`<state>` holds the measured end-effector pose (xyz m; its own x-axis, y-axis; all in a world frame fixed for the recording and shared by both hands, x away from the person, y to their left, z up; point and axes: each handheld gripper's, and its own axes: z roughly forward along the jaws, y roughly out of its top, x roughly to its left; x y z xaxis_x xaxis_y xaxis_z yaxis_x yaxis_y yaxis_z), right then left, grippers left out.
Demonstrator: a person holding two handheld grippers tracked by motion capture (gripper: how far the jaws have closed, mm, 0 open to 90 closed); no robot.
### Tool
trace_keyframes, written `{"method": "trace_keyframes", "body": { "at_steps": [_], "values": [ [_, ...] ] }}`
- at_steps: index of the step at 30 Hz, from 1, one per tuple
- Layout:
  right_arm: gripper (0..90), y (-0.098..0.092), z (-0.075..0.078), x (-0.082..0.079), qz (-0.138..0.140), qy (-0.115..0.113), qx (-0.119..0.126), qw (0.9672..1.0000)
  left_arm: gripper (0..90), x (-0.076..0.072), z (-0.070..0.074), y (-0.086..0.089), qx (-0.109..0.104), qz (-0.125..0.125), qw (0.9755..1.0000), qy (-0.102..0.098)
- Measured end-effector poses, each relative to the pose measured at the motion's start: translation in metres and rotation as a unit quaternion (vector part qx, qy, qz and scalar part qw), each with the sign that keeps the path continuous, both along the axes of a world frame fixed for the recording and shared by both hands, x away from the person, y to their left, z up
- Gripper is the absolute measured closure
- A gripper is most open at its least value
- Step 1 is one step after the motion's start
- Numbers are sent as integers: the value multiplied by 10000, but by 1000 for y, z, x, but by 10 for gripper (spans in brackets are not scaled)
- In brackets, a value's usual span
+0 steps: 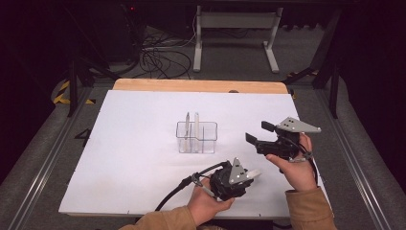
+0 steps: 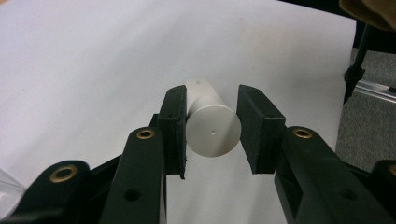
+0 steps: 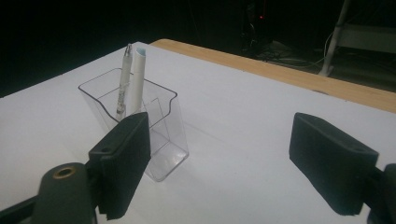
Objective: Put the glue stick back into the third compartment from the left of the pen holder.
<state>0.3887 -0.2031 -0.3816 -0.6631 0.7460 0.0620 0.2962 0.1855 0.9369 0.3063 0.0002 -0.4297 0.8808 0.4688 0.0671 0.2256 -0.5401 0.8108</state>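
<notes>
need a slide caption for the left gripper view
Left claw shut on a white cylinder, its flat round end facing the camera, above the white table.

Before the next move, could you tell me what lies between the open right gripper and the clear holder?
Bare white table in the high view.

White cylinder (image 2: 212, 128) between left gripper's (image 2: 212, 135) fingers (image 2: 172, 128); white table (image 2: 93, 60) beneath

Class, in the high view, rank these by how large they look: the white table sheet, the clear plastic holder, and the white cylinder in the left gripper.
1. white table sheet
2. clear plastic holder
3. white cylinder, partly hidden by the left gripper
</notes>
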Motion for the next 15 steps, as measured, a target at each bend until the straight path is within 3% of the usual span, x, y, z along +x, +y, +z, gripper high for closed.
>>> {"method": "trace_keyframes", "body": {
  "at_steps": [7, 15],
  "values": [
    [219, -1, 0, 0, -7, -14, 1, 10000, 647, -1, 13, 15, -23, 14, 10000, 57],
    [219, -2, 1, 0, -23, -11, 4, 10000, 647, -1, 33, 35, -105, 93, 9999, -45]
  ]
}}
